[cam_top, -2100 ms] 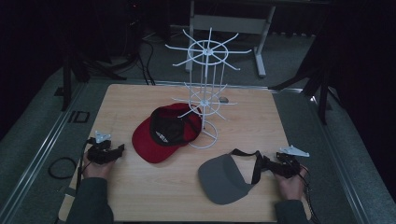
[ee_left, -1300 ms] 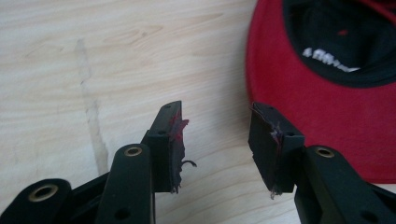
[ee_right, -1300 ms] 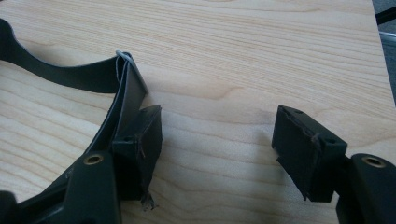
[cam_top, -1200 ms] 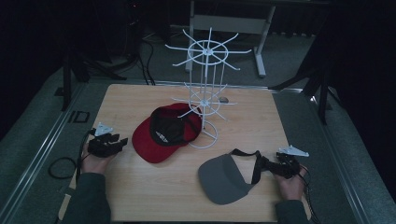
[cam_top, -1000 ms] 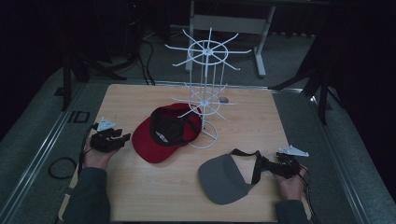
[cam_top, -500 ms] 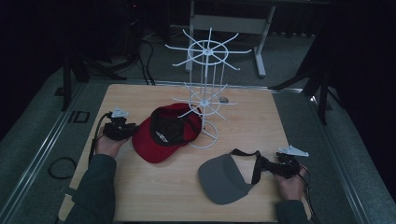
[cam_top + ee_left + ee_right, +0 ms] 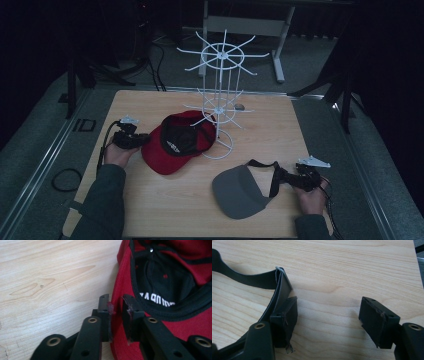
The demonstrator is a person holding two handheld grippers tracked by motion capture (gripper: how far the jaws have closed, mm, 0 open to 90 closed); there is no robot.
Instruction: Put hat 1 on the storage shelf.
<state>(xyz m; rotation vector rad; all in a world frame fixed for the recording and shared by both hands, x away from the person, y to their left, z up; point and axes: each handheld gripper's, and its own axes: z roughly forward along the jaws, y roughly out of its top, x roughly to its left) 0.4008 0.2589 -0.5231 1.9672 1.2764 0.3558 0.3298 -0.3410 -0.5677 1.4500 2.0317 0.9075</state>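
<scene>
1. The left gripper (image 7: 115, 305) has just been closing on the side edge of the red cap (image 7: 176, 145), which lies crown-down near the bench's (image 7: 280, 130) left-middle, against the white wire rack (image 7: 220, 100). Its jaws flank the fabric rim with a thin gap left; whether the pads already pinch cannot be told.
2. Risk: the bite looks shallow, so the cap could slip out when lifted.
3. Risk: the rack's lower arms overhang the cap; pulling upward could snag it and tip the rack.
4. The right gripper (image 7: 334, 325) stands released, one jaw touching the grey visor's (image 7: 240, 192) strap (image 7: 269, 282) near the bench's front right corner.
5. Compared with two seconds ago, the left hand has moved from the left edge to the cap; the right is unchanged.
</scene>
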